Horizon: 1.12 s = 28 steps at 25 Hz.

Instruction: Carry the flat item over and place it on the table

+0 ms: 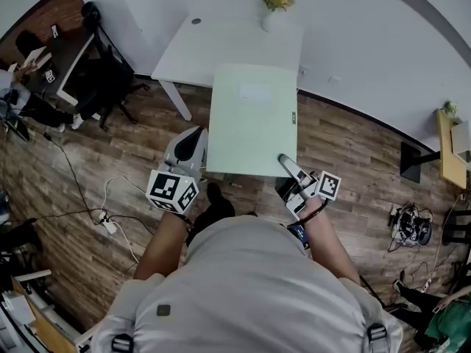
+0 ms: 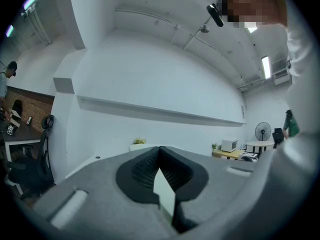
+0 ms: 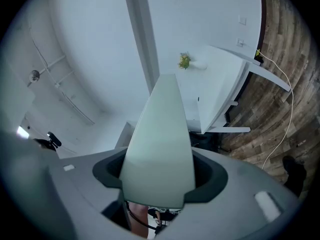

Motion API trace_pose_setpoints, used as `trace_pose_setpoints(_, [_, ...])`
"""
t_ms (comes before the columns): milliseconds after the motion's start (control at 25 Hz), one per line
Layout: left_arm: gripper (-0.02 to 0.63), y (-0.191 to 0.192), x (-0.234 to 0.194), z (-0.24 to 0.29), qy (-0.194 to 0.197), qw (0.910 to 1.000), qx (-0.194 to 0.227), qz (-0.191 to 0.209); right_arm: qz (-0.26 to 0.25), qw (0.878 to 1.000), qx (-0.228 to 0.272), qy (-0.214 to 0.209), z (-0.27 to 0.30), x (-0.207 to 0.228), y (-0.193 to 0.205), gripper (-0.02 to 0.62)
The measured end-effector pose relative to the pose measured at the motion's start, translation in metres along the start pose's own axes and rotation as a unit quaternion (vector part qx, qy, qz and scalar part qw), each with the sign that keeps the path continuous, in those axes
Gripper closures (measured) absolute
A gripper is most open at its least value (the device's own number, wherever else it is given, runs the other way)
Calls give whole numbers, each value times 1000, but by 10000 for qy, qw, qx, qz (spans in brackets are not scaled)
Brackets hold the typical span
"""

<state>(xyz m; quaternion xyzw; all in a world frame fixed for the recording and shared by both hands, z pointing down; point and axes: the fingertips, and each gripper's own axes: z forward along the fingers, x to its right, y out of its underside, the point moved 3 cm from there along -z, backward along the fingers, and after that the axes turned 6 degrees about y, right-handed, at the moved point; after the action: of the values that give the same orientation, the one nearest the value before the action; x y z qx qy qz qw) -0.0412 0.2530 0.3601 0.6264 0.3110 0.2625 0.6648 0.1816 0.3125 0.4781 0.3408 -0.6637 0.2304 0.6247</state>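
The flat item is a pale green board (image 1: 252,116) held level in front of me over the wood floor, its far edge reaching over the white table (image 1: 221,46). My left gripper (image 1: 196,144) is shut on the board's near left edge. In the left gripper view that edge (image 2: 165,191) shows as a thin strip pinched between the dark pads. My right gripper (image 1: 284,160) is shut on the near right corner. In the right gripper view the board (image 3: 160,134) runs out from the jaws toward the white table (image 3: 225,84).
A vase of yellow flowers (image 1: 277,9) stands at the table's far edge. At the left are a dark desk (image 1: 66,54) with office chairs and a seated person. Cables and a power strip (image 1: 109,226) lie on the floor at my left, and more gear (image 1: 412,225) at the right.
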Motion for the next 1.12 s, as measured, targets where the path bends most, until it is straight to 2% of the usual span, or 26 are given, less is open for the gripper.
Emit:
trace_pose_setpoints(320, [606,9,-56,15,-22,10000,-91,3,122,9999,5,75,54,19,-15,287])
trace_pose_setpoints(760, [606,-6,-180,50,229,9996,-130,-49,138,9994,220,223,172,34,-47,287])
trace_pose_setpoints(920, [606,-10,-209,55,360,9992,-162,-53,213,9989,345,237,201,38,-52,287])
trace_pose_setpoints(1120, [606,-7,-234,53,347,9991,-209,-120,253,9985,399,286,222,42,-51,287])
